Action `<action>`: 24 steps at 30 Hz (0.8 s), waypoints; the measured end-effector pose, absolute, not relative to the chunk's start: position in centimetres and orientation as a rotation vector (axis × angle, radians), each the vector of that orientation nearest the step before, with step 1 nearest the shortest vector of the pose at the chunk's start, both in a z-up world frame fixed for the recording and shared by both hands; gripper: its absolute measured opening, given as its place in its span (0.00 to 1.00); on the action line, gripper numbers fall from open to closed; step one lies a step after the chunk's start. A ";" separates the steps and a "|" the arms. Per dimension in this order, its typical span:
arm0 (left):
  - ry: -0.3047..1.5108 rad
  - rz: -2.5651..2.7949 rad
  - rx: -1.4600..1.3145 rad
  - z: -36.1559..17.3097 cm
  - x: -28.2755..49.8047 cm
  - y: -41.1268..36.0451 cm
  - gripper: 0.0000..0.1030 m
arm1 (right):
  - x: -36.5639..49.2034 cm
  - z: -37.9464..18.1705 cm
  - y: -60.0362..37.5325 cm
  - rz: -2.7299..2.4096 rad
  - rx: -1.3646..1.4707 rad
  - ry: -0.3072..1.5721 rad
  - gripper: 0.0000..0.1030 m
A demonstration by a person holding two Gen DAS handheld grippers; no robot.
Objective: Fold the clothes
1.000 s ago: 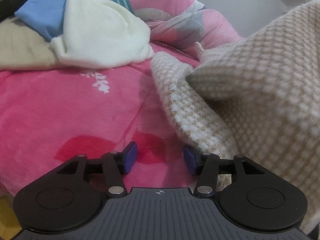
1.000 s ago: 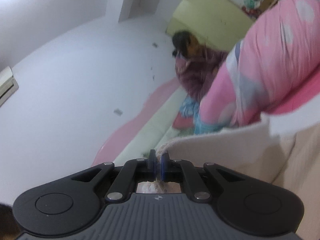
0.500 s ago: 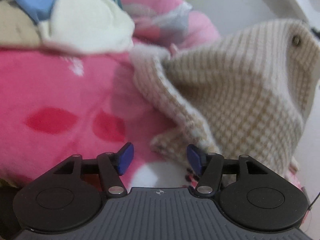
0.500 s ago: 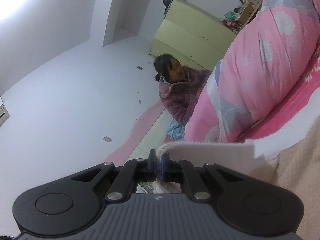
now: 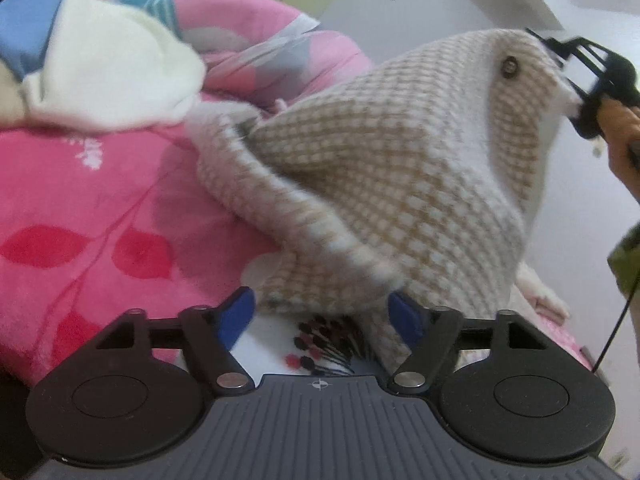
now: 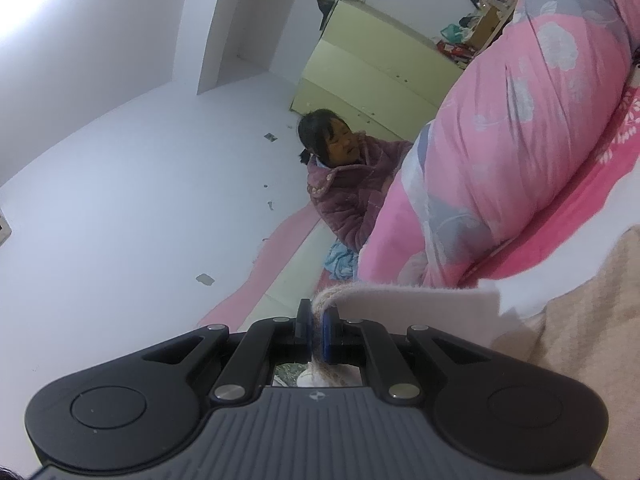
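The checked sweater hangs tented above the pink blanket, its hem edge draped between the left gripper, whose jaws have just been opening and stand wide, not pressing it. The right gripper, held level, is clamped on the sweater's top edge. Beyond the sweater lie piled clothes and a rolled quilt; a seated person is past it.

The left hand-held gripper has black linkage arms, blue finger pads, silver pivot screws and a ribbed grey body.
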State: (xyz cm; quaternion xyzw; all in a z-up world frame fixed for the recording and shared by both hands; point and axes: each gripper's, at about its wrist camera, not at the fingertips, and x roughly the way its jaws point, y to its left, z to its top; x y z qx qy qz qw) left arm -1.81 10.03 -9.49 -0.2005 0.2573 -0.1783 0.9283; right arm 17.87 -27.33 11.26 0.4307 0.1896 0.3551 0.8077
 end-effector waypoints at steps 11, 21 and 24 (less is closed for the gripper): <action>0.516 -0.273 -0.432 -9.3 -0.3 9.1 0.54 | 16.6 10.3 -27.4 0.738 0.918 0.437 0.05; 0.463 -0.313 -0.636 -9.0 -1.2 13.0 0.30 | 16.2 10.9 -27.1 0.741 0.897 0.435 0.05; 0.475 -0.294 -0.689 -9.7 -1.0 13.9 0.36 | 16.3 10.9 -27.0 0.742 0.906 0.435 0.05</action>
